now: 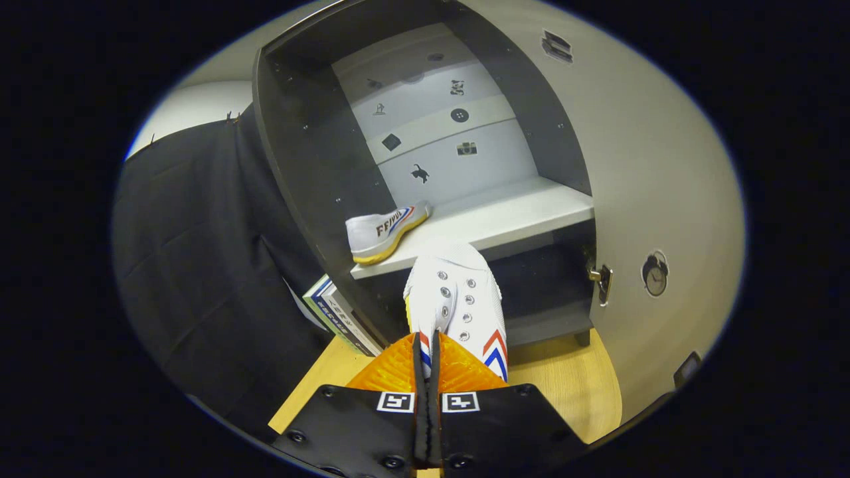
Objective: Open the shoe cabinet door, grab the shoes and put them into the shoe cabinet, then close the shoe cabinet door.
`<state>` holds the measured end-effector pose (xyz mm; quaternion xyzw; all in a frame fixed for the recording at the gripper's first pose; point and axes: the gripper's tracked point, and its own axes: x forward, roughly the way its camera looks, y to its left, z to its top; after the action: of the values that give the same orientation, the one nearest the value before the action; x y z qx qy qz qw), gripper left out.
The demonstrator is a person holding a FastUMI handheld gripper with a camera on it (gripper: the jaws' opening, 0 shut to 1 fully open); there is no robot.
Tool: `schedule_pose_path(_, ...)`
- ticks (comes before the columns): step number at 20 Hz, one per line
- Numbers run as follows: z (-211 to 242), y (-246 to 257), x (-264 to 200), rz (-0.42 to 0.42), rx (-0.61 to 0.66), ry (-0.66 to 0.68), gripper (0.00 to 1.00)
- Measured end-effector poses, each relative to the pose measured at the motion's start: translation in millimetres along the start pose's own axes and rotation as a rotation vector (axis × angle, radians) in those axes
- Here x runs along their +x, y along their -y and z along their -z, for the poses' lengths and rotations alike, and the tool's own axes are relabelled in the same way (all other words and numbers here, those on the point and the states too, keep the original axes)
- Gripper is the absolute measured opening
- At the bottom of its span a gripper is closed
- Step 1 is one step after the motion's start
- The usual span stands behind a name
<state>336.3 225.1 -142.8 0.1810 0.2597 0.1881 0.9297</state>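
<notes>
Claw (428, 358) clenched on the second shoe (458, 299), toe aimed at the shelf's (518, 219) front edge, beside its mate (385, 229) in the left corner.

The held white sneaker (458, 299) had its heel end hidden behind the orange fingers (392, 368) of the gripper (428, 358), which were clamped on its collar. Beside the shoe cabinet (319, 166), the stacked books (335, 312) were partly covered by its side wall. The door stickers (655, 273) were too small to make out.
</notes>
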Motion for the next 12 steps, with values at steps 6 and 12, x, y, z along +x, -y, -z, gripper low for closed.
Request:
schedule_pose_path(6, -65, -13, 21, -0.026, -0.012, 0.098, 0.01)
schedule_pose_path(12, -120, -13, 50, -0.013, -0.037, 0.174, 0.01)
